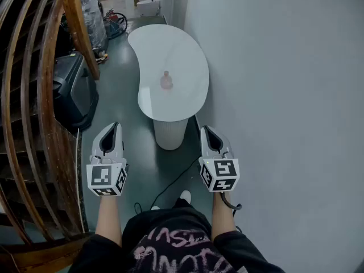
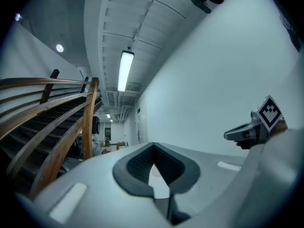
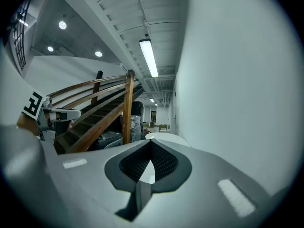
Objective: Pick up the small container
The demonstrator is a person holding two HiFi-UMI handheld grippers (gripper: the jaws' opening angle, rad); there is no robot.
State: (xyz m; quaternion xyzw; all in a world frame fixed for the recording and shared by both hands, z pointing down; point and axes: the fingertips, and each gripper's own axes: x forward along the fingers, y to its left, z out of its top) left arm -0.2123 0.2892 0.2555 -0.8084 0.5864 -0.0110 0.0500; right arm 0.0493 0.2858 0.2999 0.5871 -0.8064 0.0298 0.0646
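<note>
Fingers [image 1: 111, 136] together; small container [image 1: 166, 81] on white table [image 1: 170, 44].

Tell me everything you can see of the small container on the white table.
The small container is pale pink and looks translucent, with a rounded body and a narrower top. It stands upright, alone, on the glossy top of the white table, toward the table's nearer end, where a faint reflection shows beneath it. Only the tabletop touches it. The left gripper and right gripper are both well short of it. It is too small to show a label or contents.
</note>
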